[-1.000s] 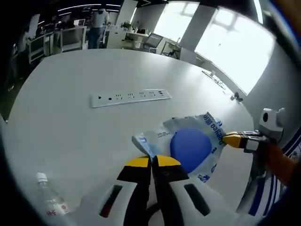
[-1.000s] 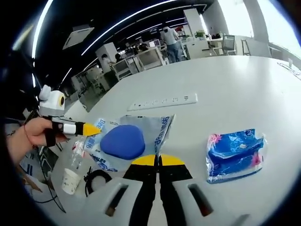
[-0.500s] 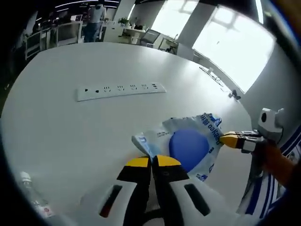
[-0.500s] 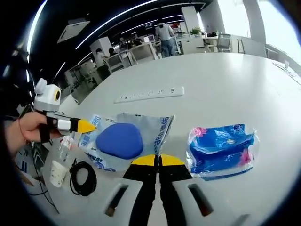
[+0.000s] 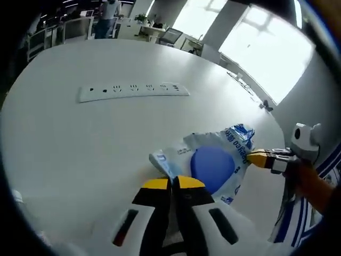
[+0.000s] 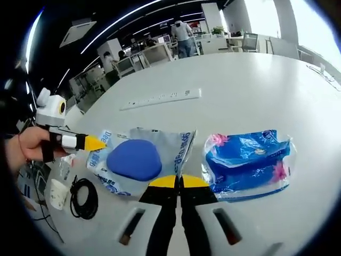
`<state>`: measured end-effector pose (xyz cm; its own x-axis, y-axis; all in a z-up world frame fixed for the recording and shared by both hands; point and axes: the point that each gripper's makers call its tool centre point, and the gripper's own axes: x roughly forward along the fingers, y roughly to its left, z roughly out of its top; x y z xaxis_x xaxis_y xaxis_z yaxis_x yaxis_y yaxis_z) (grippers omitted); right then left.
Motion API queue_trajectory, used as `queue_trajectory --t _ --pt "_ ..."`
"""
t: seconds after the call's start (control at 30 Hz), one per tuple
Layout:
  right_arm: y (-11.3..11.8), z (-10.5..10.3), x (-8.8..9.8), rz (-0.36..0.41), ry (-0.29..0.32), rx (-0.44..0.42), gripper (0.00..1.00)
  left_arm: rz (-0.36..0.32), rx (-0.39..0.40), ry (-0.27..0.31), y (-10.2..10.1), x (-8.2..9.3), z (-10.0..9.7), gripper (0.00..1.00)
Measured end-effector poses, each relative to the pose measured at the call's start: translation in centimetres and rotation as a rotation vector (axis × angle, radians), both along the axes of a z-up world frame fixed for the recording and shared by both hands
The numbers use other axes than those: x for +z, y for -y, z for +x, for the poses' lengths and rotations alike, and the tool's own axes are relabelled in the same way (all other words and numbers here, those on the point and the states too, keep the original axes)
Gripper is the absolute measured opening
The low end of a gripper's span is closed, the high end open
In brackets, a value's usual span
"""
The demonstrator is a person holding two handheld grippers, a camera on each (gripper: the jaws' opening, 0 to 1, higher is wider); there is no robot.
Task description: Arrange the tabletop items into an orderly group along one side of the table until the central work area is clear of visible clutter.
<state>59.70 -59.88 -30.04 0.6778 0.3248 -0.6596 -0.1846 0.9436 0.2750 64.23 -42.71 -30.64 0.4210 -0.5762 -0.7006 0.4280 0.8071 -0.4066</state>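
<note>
White round table [image 6: 256, 85] in open office, power strip [image 6: 160, 98] at far centre. I hold clear bag with blue pad [image 6: 139, 159] stretched between both tools: left gripper [image 5: 171, 183] closed on one edge, right gripper [image 6: 178, 181] closed on opposite edge. Blue wipes pack [image 6: 248, 164] lies just beside bag; cable coil [image 6: 81, 190] and paper cup [image 6: 56, 193] near table edge. Step judged: carrying bag to grouping side. Next: set bag down beside pack, release.

my left gripper [image 5: 171, 183]: black jaws, yellow tips, red marks | my right gripper [image 6: 178, 182]: same colours | wrist: dark band
</note>
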Motion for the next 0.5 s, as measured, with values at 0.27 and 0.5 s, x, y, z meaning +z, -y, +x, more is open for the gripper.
queue_trajectory --t 0.27,0.5 --pt "0.0 0.0 -0.7 -0.003 -0.014 -0.001 0.00 -0.007 -0.002 -0.017 0.1 -0.9 0.1 0.00" --pt "0.2 0.2 -1.0 -0.002 -0.019 -0.007 0.00 -0.010 -0.004 -0.023 0.2 -1.2 0.1 0.00"
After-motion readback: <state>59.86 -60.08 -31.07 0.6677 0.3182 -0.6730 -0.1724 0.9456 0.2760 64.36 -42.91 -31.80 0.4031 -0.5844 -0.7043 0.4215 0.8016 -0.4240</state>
